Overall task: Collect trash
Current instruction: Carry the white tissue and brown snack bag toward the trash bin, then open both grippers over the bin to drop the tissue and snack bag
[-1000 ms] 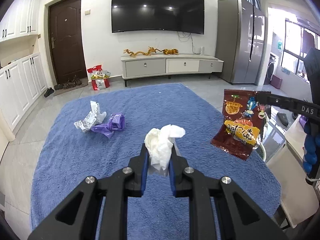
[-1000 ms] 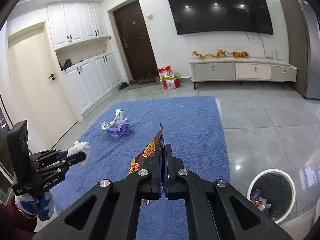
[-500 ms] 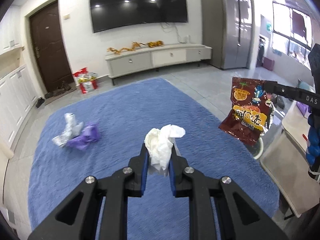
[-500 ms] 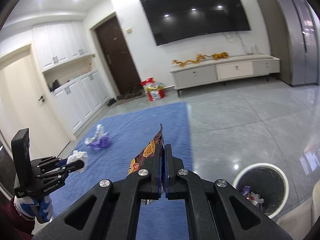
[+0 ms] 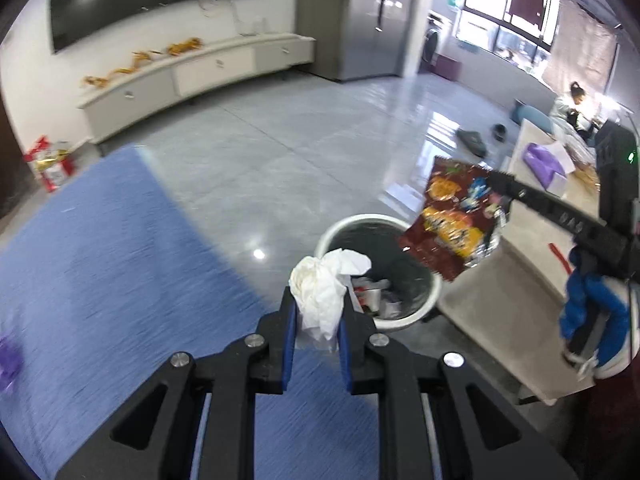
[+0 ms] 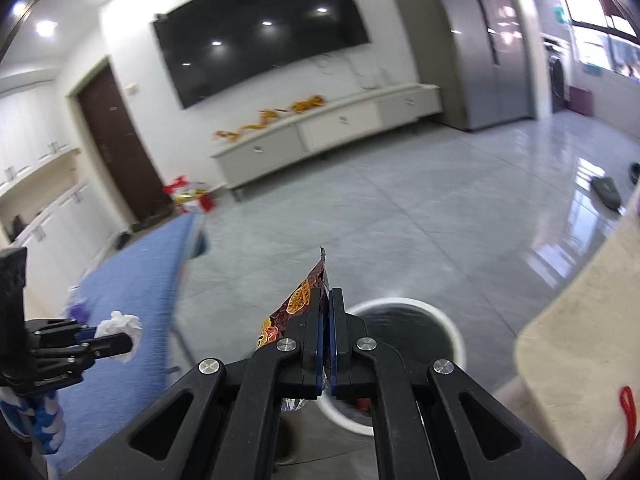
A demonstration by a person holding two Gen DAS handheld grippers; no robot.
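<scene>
Tissue [image 5: 326, 286] sits pinched in my left hand-held gripper [image 5: 316, 320] and snack wrapper [image 5: 454, 222] in my right hand-held gripper [image 6: 326, 344], so I should centre both over bin [image 5: 332, 232] before releasing.

A grey tiled floor [image 5: 304, 136] carried everything. A blue rug [image 5: 100, 280] lay on it toward nine o'clock, a white-rimmed trash bin [image 5: 332, 232] stood just off the rug's edge near three o'clock, and a low white cabinet [image 5: 192, 76] stood at twelve o'clock.
</scene>
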